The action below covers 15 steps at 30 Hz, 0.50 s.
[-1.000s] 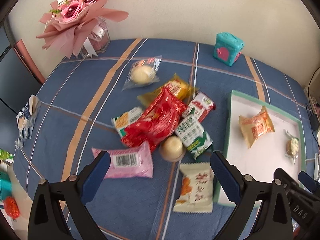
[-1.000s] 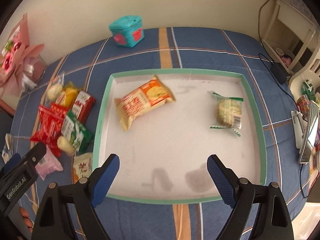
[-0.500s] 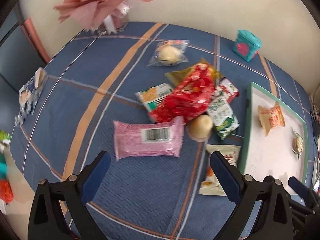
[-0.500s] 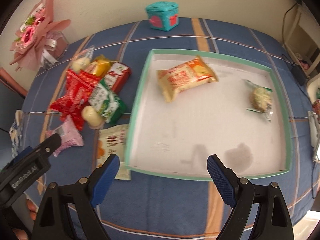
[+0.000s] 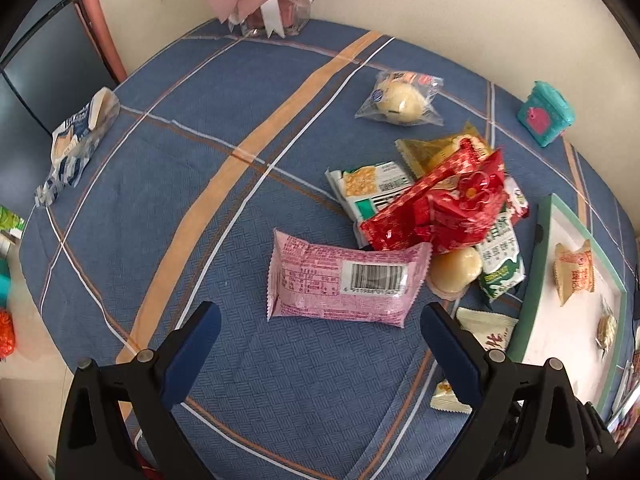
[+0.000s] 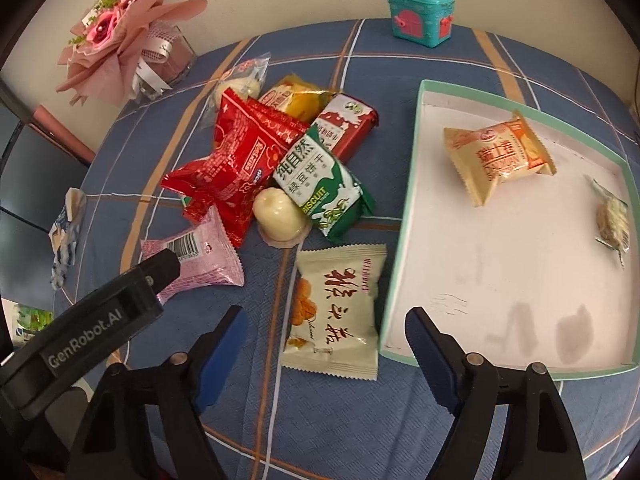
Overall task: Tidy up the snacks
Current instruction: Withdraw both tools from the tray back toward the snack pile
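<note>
My left gripper [image 5: 320, 318] is open, and the pink barcode packet [image 5: 344, 280] lies flat just ahead between its blue fingertips, untouched. My right gripper [image 6: 324, 314] hangs over the cream packet [image 6: 336, 308]. Its jaws are closing, with the packet between them and the pads clear of it. Beyond lie a red packet [image 6: 236, 156], a green biscuit packet [image 6: 320, 184] and a jelly cup [image 6: 276, 216]. The teal-rimmed white tray [image 6: 404, 216] on the right holds an orange packet [image 6: 500, 160] and a small wrapped cake [image 6: 610, 220].
A pink bouquet in a glass vase [image 6: 120, 40] and a teal toy box [image 6: 420, 14] stand by the far wall. A blue-white wrapper [image 5: 76, 140] lies near the table's left edge. A wrapped bun [image 5: 400, 100] sits apart behind the pile.
Both grippers have moved left and lower, away from the tray and over the loose snacks. The right jaws have narrowed a little. The pink and cream packets now lie between the fingertips.
</note>
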Each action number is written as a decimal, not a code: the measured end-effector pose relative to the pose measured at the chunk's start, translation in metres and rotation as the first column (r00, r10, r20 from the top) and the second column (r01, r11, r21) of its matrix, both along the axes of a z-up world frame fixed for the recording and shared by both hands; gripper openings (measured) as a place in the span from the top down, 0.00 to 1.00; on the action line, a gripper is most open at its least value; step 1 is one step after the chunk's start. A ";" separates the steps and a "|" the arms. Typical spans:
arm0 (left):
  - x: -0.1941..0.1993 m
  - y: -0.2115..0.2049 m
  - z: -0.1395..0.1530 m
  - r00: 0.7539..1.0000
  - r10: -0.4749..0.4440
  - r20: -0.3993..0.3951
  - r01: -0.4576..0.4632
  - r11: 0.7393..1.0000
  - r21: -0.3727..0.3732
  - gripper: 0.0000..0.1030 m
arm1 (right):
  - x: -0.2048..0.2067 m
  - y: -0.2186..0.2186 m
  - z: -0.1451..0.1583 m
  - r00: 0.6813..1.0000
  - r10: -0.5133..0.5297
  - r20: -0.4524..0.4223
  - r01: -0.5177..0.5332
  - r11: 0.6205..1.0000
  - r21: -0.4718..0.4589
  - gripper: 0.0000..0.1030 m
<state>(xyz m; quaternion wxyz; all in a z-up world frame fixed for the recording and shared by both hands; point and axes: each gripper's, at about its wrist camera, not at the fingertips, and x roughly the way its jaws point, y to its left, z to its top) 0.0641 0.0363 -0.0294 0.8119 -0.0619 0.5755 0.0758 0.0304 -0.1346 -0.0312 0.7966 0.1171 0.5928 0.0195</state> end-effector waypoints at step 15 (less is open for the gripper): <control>0.002 0.004 -0.007 0.999 0.028 -0.024 -0.028 1.000 -0.006 0.03 | 0.013 0.006 -0.002 1.000 0.011 0.006 -0.011 1.000 0.009 0.42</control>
